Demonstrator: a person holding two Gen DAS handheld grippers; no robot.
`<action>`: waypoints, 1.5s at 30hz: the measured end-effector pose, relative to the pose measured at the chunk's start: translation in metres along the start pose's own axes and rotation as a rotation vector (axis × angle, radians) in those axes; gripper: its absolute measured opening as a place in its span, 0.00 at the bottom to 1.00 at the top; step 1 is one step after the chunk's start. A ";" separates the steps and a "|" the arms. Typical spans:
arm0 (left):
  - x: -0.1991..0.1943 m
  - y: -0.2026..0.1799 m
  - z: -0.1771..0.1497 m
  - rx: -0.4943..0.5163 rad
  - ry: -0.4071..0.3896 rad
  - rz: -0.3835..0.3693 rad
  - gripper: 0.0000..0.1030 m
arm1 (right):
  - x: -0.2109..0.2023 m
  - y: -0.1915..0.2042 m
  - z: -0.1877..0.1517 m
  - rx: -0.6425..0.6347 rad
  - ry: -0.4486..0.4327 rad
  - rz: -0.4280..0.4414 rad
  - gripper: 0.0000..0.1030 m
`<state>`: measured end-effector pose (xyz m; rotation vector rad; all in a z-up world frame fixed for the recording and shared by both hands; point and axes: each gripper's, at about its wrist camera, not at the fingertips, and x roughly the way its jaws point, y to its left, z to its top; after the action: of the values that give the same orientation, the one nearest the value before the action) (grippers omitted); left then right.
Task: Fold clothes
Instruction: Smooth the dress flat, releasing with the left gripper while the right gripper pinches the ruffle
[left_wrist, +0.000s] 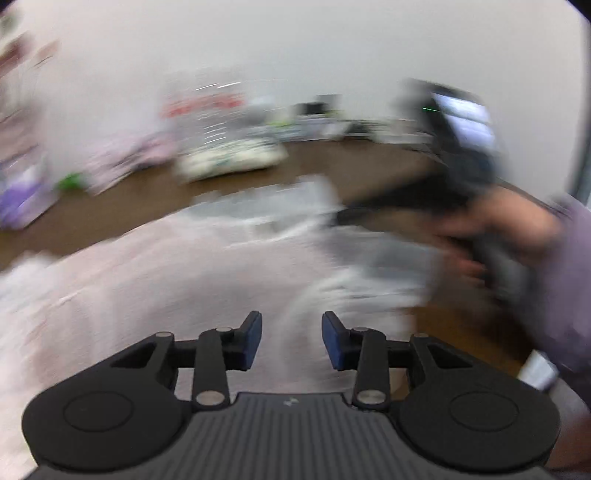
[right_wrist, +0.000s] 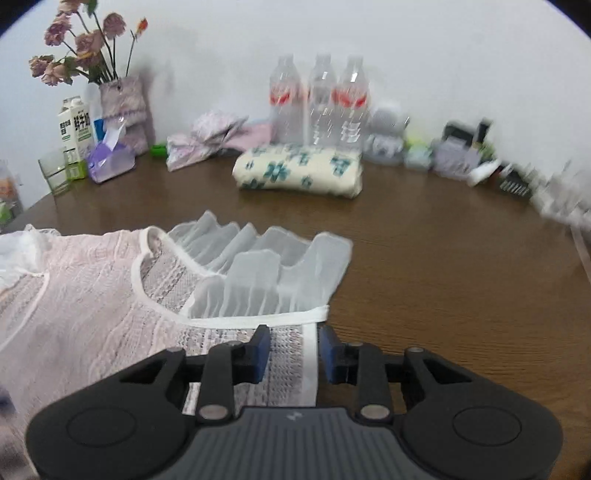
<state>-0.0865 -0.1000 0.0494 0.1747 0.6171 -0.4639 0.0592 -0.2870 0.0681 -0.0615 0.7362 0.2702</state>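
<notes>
A pale pink knitted garment (right_wrist: 81, 295) with a sheer white ruffled sleeve (right_wrist: 266, 273) lies spread on the brown table (right_wrist: 443, 266). My right gripper (right_wrist: 293, 350) is open, its blue-padded fingers either side of the garment's white-trimmed edge, just above the cloth. In the blurred left wrist view my left gripper (left_wrist: 291, 341) is open and empty over the pink garment (left_wrist: 147, 280). The right gripper (left_wrist: 461, 177), held in a hand, shows at the right of that view.
A folded cream cloth with teal flowers (right_wrist: 299, 171) lies at the back centre. Three water bottles (right_wrist: 319, 99) stand behind it. A vase of flowers (right_wrist: 122, 99), a milk carton (right_wrist: 75, 129), a tissue pack (right_wrist: 109, 158) and a glass (right_wrist: 55, 173) stand back left. Small clutter (right_wrist: 461, 151) lines the back right.
</notes>
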 end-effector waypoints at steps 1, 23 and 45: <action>0.010 -0.013 0.002 0.034 0.011 -0.003 0.37 | 0.004 -0.002 0.002 0.008 0.009 0.001 0.27; 0.041 -0.032 0.014 -0.009 0.039 0.007 0.39 | 0.007 0.035 0.005 -0.233 -0.030 0.232 0.24; 0.050 -0.052 0.010 0.012 0.047 0.011 0.29 | 0.022 0.019 0.012 -0.209 0.034 0.191 0.20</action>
<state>-0.0696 -0.1669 0.0266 0.2008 0.6596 -0.4536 0.0774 -0.2624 0.0633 -0.1950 0.7464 0.5294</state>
